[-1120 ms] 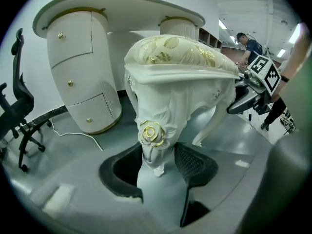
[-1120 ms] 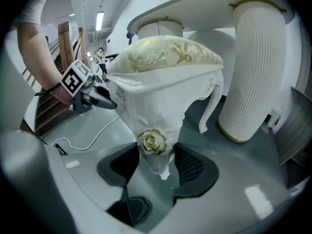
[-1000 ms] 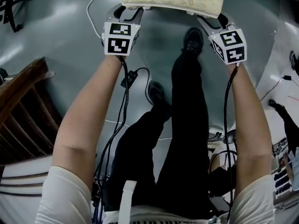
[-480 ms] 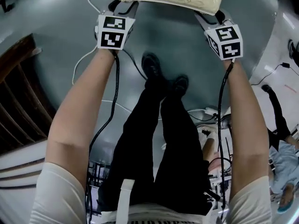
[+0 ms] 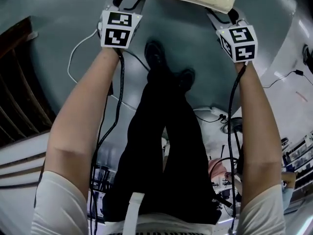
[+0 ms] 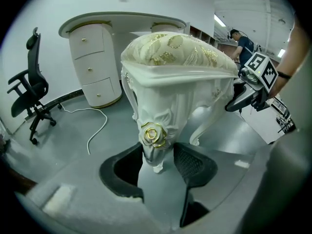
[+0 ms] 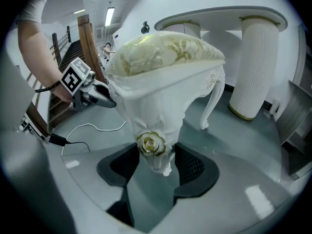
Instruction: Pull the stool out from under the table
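The stool (image 6: pixel 180 72) stands on the grey floor (image 6: pixel 68 150) in front of the white table (image 6: pixel 122 21), with bare floor between the two, and at the top edge of the head view we hold it between our two tools.

Compared with a second ago, the floor has slid under us in the head view. The wooden railing (image 5: pixel 14 82) has drifted out toward the left edge. Our legs (image 5: pixel 166 131), then apart in a stride with one foot well ahead, now stand close together. A white cable (image 5: pixel 80 53) has come into sight beside our left forearm. The stool keeps its place between the tools.

The stool is white, with a domed cream cushion (image 7: pixel 165 57) patterned in gold, a carved apron and curved legs. A gold-edged rose (image 6: pixel 152 133) sits on the leg nearest the left camera, and a like one shows on the leg nearest the right camera.

The left gripper (image 6: pixel 158 162) pinches that rose-carved leg just under the flower, its dark pads against either side. The right gripper (image 7: pixel 156 165) pinches its own leg in the same way.
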`<state>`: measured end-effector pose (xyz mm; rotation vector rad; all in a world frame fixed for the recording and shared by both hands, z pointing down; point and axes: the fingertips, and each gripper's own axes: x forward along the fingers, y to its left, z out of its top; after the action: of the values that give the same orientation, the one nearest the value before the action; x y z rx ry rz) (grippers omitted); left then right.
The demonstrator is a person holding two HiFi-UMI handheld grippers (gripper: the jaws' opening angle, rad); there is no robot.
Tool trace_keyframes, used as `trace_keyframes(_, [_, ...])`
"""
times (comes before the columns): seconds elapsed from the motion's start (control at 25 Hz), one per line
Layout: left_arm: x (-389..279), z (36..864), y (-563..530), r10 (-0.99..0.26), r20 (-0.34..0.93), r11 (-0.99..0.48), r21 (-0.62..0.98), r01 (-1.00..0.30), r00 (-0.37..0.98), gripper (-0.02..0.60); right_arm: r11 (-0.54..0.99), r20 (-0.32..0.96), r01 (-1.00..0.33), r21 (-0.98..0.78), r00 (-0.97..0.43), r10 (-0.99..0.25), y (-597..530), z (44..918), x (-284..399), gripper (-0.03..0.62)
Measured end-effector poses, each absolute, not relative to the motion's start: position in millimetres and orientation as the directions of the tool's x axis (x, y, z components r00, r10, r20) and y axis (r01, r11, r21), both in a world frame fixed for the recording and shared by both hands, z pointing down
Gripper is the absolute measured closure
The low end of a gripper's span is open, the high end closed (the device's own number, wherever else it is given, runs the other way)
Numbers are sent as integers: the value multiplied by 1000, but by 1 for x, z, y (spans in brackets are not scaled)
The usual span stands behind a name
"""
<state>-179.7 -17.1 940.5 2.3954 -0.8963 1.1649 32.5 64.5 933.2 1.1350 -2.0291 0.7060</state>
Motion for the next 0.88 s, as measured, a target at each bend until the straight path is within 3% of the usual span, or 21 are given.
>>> trace_keyframes(0.44, [-187, 894, 4, -398, 798, -755, -5, -656, 452, 362, 347, 783, -927, -144, -321, -533, 89, 895, 48, 310])
trace_keyframes(0.88, [-159, 680, 48, -404, 692, -790, 64, -610, 598, 368, 350, 681, -921, -173, -369, -633, 120, 674, 31, 375])
